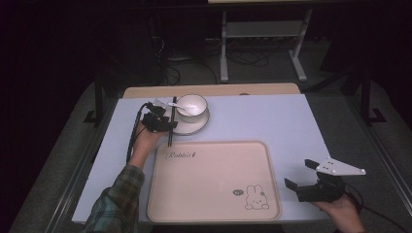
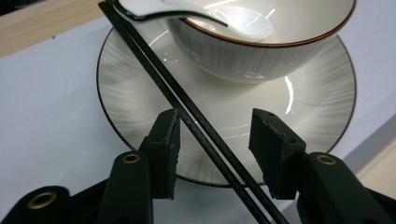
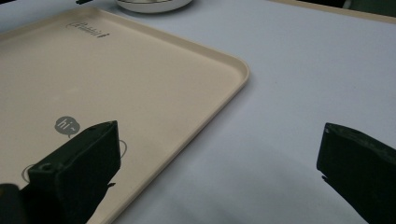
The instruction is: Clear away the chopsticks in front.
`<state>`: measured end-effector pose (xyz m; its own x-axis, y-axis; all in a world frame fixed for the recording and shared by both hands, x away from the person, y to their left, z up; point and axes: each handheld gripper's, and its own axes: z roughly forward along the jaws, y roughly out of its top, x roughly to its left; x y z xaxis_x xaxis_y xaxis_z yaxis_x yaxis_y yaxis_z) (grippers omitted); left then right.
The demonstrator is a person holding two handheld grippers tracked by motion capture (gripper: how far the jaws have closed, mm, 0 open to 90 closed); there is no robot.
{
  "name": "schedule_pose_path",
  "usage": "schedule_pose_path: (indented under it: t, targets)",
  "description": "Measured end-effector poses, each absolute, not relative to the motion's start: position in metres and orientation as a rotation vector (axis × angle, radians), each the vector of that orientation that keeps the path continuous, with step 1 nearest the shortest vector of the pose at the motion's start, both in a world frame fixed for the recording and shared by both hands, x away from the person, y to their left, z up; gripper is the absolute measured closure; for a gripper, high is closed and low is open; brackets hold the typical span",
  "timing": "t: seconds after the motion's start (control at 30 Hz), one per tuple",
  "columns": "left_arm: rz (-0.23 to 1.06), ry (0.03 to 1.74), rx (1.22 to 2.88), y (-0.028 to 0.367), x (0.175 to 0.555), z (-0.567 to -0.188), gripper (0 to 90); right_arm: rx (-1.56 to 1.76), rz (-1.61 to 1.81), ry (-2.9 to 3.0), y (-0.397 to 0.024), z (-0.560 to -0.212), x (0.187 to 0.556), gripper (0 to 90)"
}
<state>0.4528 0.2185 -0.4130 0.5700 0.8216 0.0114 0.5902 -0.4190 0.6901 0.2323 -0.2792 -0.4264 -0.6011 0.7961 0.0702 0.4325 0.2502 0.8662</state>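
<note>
Here my left claw [image 2: 217, 151] straddles the pair of black chopsticks [image 2: 196, 121] that lies across the left rim of the plate [image 2: 130, 93], at the far left of the table [image 1: 272, 121]. The jaws stand half wide, one on each side of the sticks. The left pad seems to be just at them and the right pad is clear, so I do not count this as a grip yet. The sticks are thin, stiff and light, and their smooth finish will likely be slippery. They may also roll or scissor apart when squeezed, so I judge the best hold is square across both of them at once, near the middle of their length, where they lie close together. That is about where my jaws sit now.

The plate under them looks like glazed ceramic, hard and breakable, so I should not press down on it. The bowl [image 2: 261, 51] stands on the plate just beyond, with a white spoon [image 2: 243, 21] inside, and a bump could tip that.

My right claw [image 1: 313, 182] hangs wide and empty at the near right, beside the beige tray [image 1: 214, 213].
</note>
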Motion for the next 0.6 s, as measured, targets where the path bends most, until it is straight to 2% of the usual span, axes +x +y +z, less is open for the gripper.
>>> schedule_pose_path:
  t: [0.6]
  targets:
    - [0.44,1.234,2.118,0.222,0.464,-0.425,67.2,1.123,1.299,2.15,-0.279,-0.427,0.233,0.0]
